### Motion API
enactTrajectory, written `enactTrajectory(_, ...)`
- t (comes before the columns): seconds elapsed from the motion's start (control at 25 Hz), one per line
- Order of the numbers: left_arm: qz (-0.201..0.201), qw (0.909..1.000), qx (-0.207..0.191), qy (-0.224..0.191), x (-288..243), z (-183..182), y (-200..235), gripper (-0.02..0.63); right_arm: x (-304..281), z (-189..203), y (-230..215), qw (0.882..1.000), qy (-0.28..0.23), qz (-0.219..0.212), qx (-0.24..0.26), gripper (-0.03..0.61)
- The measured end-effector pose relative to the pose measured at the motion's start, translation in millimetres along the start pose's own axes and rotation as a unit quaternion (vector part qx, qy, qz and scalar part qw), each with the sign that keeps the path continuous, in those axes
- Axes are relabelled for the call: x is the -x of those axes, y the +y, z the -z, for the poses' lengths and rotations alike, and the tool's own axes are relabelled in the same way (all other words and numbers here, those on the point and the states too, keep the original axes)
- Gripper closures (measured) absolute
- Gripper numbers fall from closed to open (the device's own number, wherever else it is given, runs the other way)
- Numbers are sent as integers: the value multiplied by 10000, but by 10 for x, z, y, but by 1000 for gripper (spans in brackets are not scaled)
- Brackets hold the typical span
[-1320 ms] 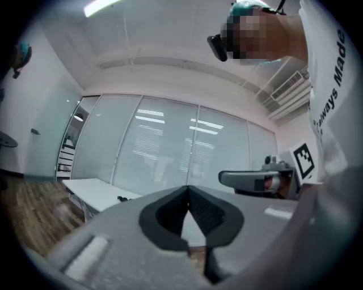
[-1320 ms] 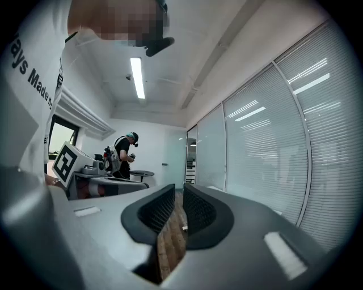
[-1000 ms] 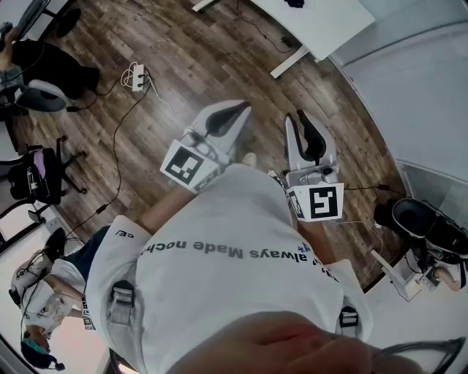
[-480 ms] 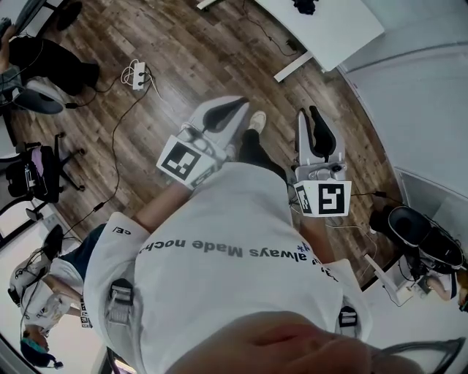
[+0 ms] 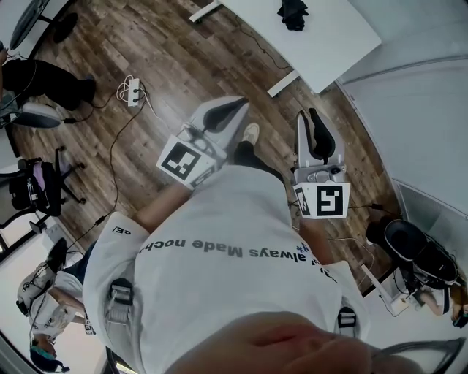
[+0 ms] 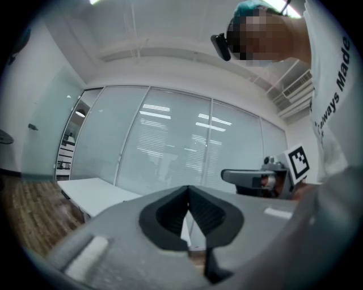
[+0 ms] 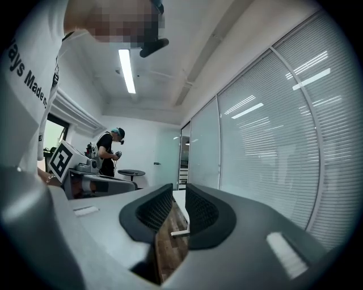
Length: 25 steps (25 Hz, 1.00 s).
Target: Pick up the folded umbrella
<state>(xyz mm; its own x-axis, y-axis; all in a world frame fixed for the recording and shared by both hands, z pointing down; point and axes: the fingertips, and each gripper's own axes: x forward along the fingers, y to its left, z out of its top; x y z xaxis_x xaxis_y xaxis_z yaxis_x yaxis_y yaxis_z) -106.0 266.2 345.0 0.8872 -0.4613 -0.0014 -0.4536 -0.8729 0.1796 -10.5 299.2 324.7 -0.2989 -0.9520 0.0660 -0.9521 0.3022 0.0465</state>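
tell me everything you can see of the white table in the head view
The table has a plain white rectangular top, set askew at the picture's upper edge and partly cut off by it. White foot bars rest on the wood floor. A small black bundle, maybe the folded umbrella, lies on it.

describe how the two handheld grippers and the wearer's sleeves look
Both the left gripper and right gripper have pale grey moulded shells with black ribbed pads inside. Each carries a white marker cube printed with a black square pattern. The person wears a white short-sleeved T-shirt with dark lettering.
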Motion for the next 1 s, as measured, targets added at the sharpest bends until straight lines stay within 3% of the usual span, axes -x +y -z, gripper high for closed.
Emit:
enactTrajectory(0.44, -94, 9999, -81, -40, -1347, -209, 454, 614, -668, -52, -1211, 9999, -27, -125, -88, 508)
enactTrajectory(1.0, -251, 9995, 165, 78, -2130, -128, 1322, 614, -1676, 94, -1761, 9991, 99, -341, -243, 505)
